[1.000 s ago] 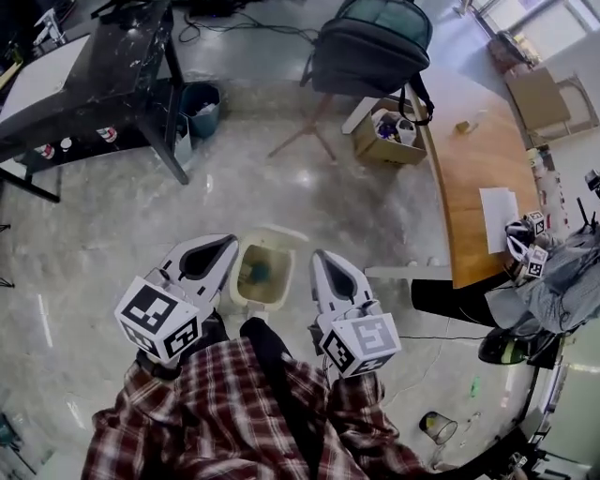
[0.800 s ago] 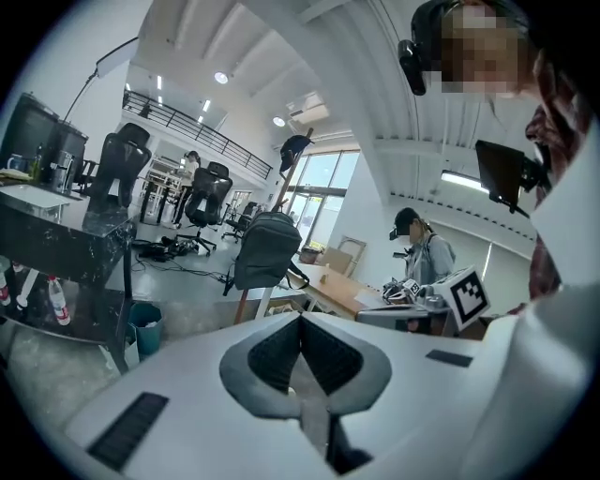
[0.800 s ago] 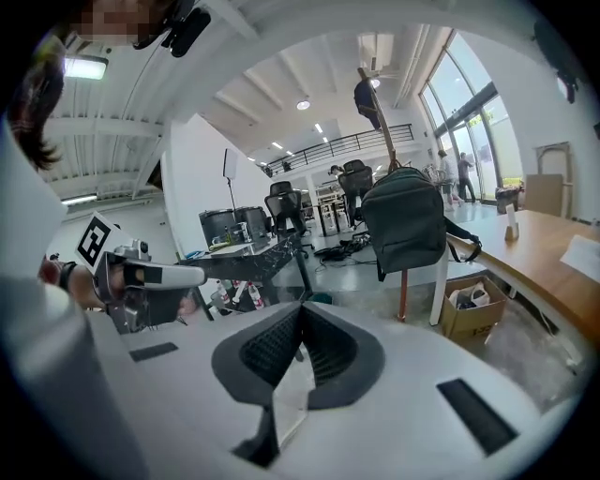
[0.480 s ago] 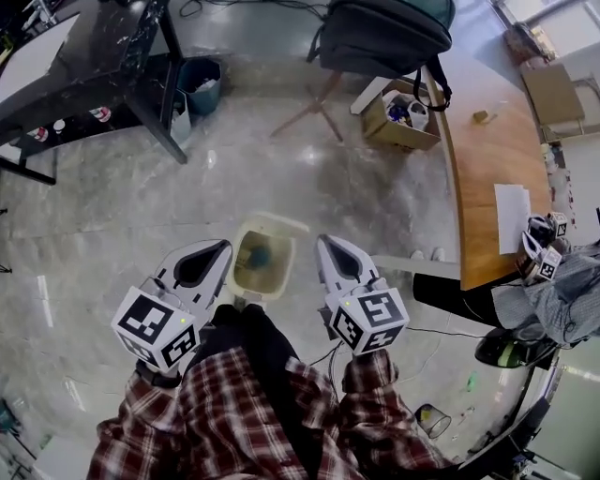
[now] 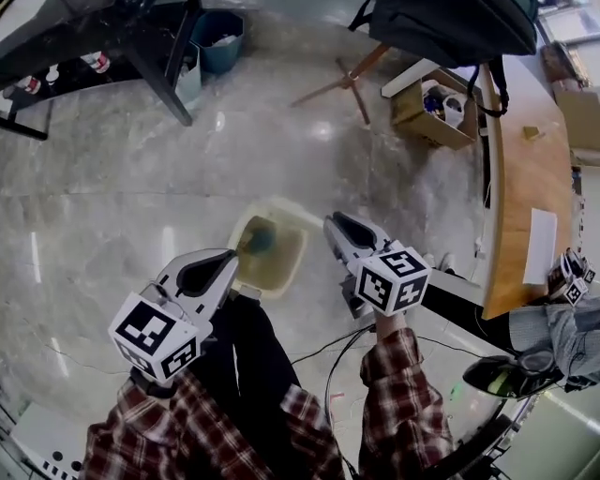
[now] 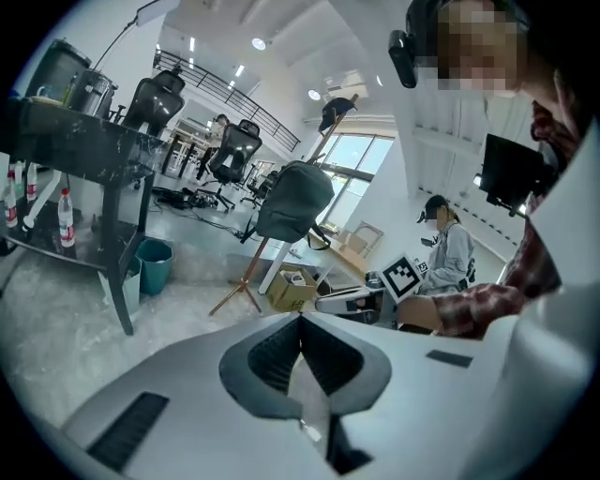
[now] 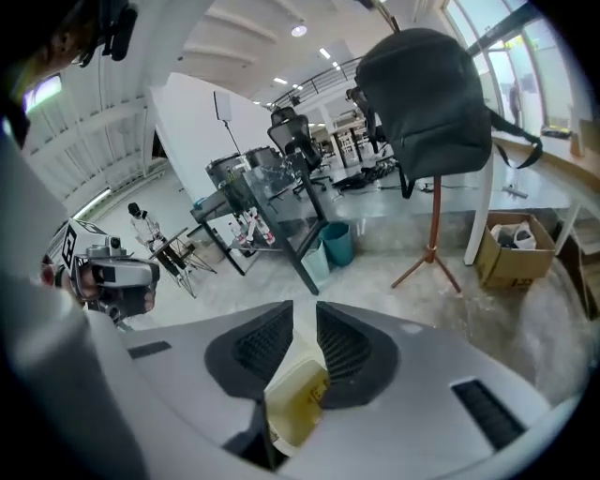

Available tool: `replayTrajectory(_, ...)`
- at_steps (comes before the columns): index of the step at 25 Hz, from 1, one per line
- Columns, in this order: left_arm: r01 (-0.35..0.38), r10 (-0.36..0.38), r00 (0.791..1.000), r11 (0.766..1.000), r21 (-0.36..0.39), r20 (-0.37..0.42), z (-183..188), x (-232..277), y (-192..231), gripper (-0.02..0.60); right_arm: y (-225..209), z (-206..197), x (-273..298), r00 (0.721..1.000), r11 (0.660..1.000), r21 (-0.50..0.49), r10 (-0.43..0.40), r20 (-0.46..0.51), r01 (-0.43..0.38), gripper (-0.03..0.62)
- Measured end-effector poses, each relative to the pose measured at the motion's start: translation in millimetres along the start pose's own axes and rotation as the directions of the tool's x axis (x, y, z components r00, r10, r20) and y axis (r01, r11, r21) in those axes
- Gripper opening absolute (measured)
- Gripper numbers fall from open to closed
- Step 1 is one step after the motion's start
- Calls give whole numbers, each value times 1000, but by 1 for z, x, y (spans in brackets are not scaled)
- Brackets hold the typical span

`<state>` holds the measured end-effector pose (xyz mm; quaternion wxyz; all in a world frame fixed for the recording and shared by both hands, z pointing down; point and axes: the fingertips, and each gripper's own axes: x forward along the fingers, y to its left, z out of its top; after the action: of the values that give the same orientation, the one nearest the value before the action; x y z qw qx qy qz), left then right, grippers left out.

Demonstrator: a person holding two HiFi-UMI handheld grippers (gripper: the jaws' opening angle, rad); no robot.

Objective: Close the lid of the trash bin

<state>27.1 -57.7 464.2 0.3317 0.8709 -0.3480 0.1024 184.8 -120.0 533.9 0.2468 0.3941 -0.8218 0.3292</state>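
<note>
A cream trash bin (image 5: 277, 265) stands open on the floor, with something blue-green (image 5: 259, 237) inside. A pale flap (image 5: 289, 206) at its far edge looks like the raised lid. My left gripper (image 5: 231, 254) hovers at the bin's near left corner, its tips touching and nothing between them (image 6: 300, 319). To the right of the bin hangs my right gripper (image 5: 331, 218), jaws a narrow gap apart and holding nothing. In the right gripper view the bin (image 7: 298, 398) shows through that gripper's gap (image 7: 305, 309), well below it.
A black table (image 5: 103, 37) and a teal bin (image 5: 217, 26) stand at the far left. A backpack (image 5: 459, 28) hangs on a tripod beside a cardboard box (image 5: 427, 108) and a curved wooden table (image 5: 525, 178). A cable (image 5: 328, 342) crosses the floor. Another person (image 5: 562, 323) sits at the right.
The head view has swung, so the bin sits higher in it. My right gripper has moved forward and to the right of the bin; the left one stays near the bin's left corner.
</note>
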Motion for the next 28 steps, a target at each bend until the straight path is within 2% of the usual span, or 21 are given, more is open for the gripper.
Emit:
replayTrajectory(5, 1, -1, 1000, 1000, -20, -20, -32, 26, 26, 11, -22, -29, 41, 993, 997, 23, 74, -88, -72, 86)
replayTrajectory(10, -1, 0, 999, 1000, -30, -32, -47, 38, 41, 11, -28, -51, 65, 976, 990, 35, 138, -171, -134, 86)
replayTrajectory(15, -16, 15, 999, 999, -39, -47, -57, 35, 49, 11, -27, -58, 68, 967, 972, 140, 208, -148, -187, 86)
replayTrajectory(21, -13, 10, 998, 998, -56, -55, -64, 29, 47, 11, 0, -83, 57, 956, 975, 101, 215, -198, -198, 86)
replayTrajectory(28, 2, -8, 997, 997, -74, -76, -85, 28, 45, 11, 55, -157, 48, 936, 973, 61, 229, -267, -221, 84)
